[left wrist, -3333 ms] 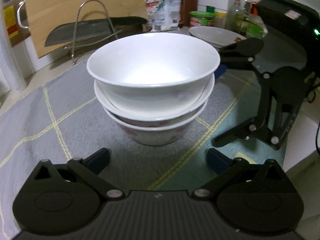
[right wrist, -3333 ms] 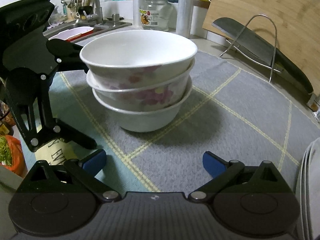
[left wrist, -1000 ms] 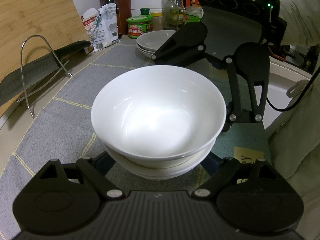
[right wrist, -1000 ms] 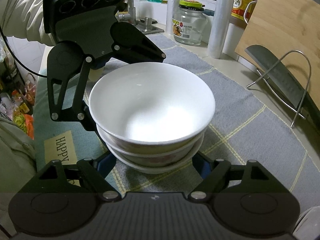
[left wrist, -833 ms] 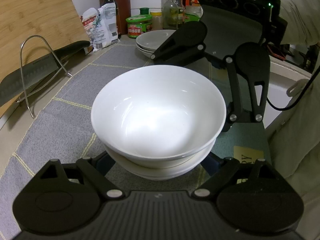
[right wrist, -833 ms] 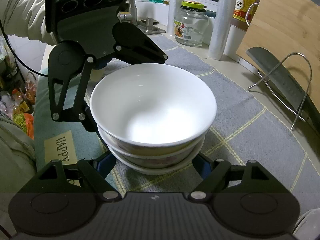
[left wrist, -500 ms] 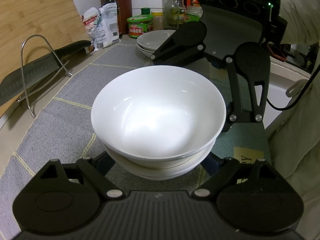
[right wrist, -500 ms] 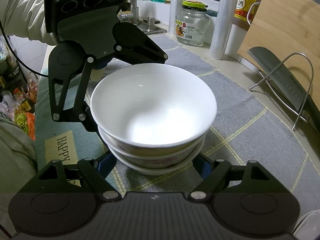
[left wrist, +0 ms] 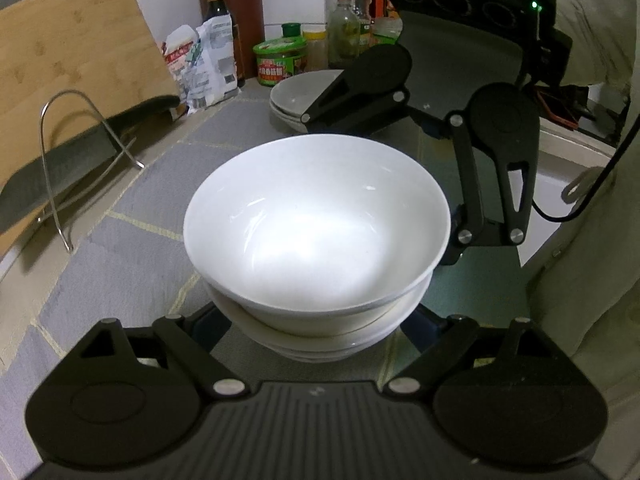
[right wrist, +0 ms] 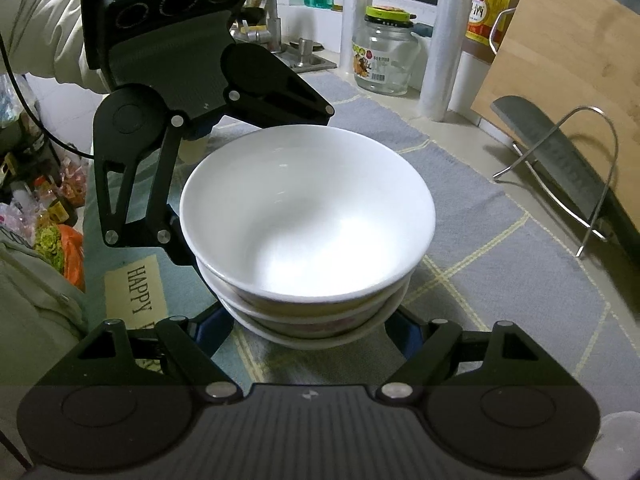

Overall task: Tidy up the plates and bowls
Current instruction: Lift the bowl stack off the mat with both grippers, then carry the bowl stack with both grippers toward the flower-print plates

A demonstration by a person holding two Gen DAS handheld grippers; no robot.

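We have the stack of bowls (left wrist: 316,240) over the grey mat (left wrist: 132,216) on the counter, the plates (left wrist: 296,96) well behind it. The left gripper (left wrist: 316,326) and right gripper (right wrist: 310,322) each straddle the lowest bowl from opposite sides, apparently clamped, sharing its weight evenly.

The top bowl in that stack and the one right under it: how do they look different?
The top bowl is plain white outside; the bowl under it shows reddish floral marks on its wall. The top bowl's whole inside shows, while the lower bowl shows only a rim band. Both are round, upright and nested together.
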